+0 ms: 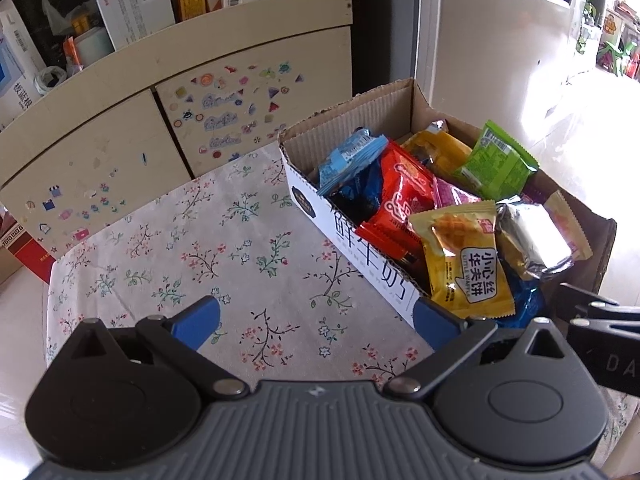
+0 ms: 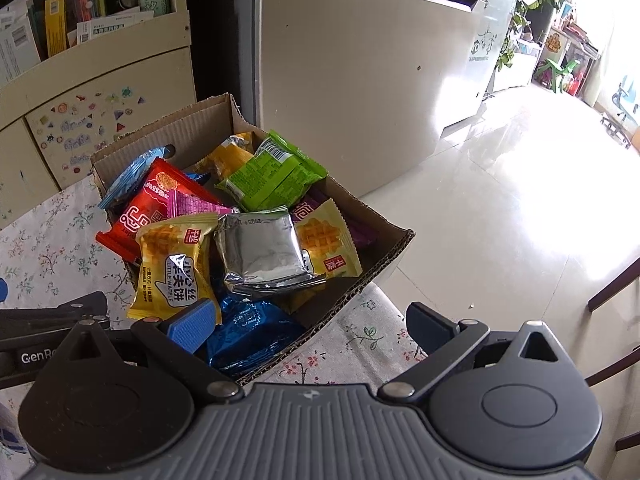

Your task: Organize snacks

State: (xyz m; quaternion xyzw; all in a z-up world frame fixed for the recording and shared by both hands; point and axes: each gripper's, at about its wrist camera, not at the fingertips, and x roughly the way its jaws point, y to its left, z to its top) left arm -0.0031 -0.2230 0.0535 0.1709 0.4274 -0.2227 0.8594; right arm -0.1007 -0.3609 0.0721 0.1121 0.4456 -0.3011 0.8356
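Observation:
A cardboard box [image 1: 308, 196] on the flowered tablecloth holds several snack packets: a yellow waffle packet [image 1: 464, 264], a red one [image 1: 404, 196], a green one [image 1: 496, 160], a silver one [image 1: 532, 240] and a light blue one [image 1: 352, 156]. The box also shows in the right wrist view [image 2: 384, 256], with the yellow waffle packet [image 2: 172, 264], silver packet [image 2: 260, 252], green packet [image 2: 272, 176] and a dark blue packet [image 2: 252, 332]. My left gripper [image 1: 316, 320] is open and empty over the cloth, left of the box. My right gripper [image 2: 312, 320] is open and empty over the box's near corner.
A cream cabinet with stickers [image 1: 224, 112] stands behind the table, with shelves of boxes and papers [image 1: 136, 8] above. A tall cream appliance [image 2: 360, 60] stands right of the box. Glossy floor [image 2: 500, 208] lies beyond the table edge. The flowered cloth [image 1: 192, 248] covers the table.

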